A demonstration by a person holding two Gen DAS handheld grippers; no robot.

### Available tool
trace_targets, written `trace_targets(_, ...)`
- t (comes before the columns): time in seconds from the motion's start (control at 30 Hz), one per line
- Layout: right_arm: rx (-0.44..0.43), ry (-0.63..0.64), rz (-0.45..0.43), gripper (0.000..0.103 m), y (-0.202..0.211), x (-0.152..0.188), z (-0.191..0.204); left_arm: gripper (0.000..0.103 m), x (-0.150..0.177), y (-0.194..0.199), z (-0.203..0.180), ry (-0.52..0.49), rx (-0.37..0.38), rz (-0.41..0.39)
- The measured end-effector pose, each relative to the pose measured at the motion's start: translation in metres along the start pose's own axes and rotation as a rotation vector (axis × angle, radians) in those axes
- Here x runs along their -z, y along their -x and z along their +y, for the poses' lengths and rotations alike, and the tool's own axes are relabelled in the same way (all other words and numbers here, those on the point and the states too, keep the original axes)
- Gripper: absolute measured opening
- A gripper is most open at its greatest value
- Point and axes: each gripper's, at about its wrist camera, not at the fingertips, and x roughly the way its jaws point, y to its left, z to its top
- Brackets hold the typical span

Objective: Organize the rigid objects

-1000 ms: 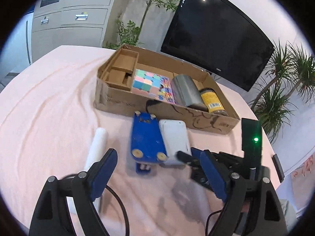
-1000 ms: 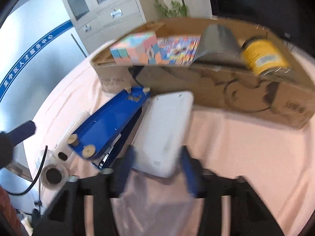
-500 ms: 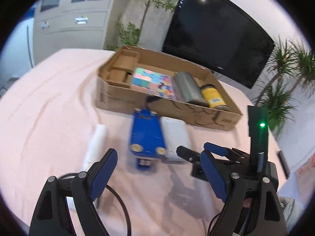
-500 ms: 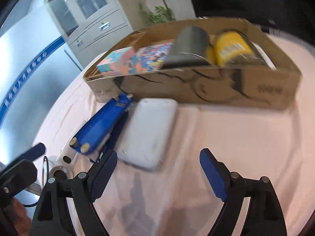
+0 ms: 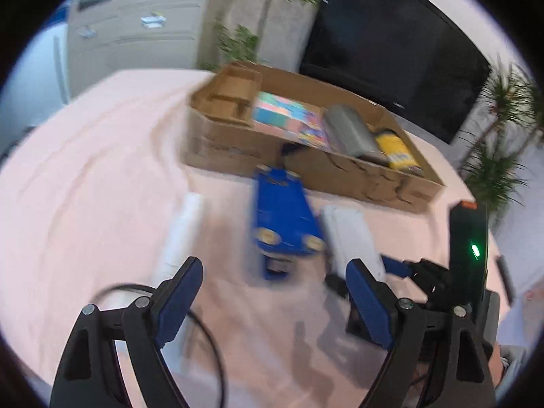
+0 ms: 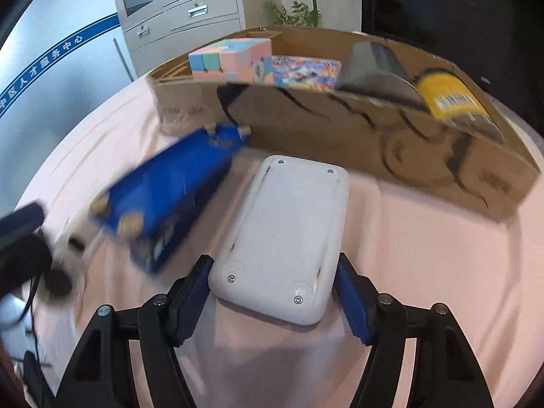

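- Across the whole scene we see a table [image 5: 85, 176] draped in a pale pink cloth, with a dark screen [image 5: 391, 44] and a grey cabinet [image 6: 180, 10] behind its far side.
- On the far half sits a long, shallow cardboard box [image 6: 340, 129]. From left to right it holds a pastel cube [image 6: 231, 57], a colourful flat pack [image 6: 306, 73], a grey cylinder [image 6: 374, 68] and a yellow can [image 6: 452, 98], the last two lying on their sides.
- Near the box's front wall we find a blue case [image 6: 170, 190] lying flat on the cloth, its far end almost at the cardboard.
- Just right of it lies a white flat device [image 6: 289, 234], back side up with its screws showing, close beside the blue case.
- Left of the blue case, a white tube [image 5: 185, 231] lies on the cloth, blurred.
- Our right gripper [image 6: 273, 301] straddles the near end of the white device; its jaws are closing, the device between them, with slim gaps visible at both pads.
- Our left gripper [image 5: 273, 301] hangs over bare cloth near the blue case, its jaws spread wide and holding nothing.
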Motion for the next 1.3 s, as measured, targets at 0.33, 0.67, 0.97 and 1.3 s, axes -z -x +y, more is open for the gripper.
trace_targets(0.33,-0.152,0.15,0.016,0.07,0.06,0.075,-0.013,0.07,0.034,-0.058,-0.048,0.091,0.407,0.339)
trace_targets(0.67,0.076,0.307,-0.113,0.063,0.075,0.095,0.013,0.04,0.035,-0.07,-0.063,0.153,0.462,0.396)
trace_targets(0.97,-0.162,-0.313,-0.118,0.048,0.101,0.084,-0.122,0.044,-0.014,-0.072,-0.133,-0.025,0.482,0.287)
trace_targets(1.3,-0.005,-0.043,-0.092,0.075,0.108,0.082,-0.09,0.068,0.004,-0.085,-0.103,0.058,0.334,0.306)
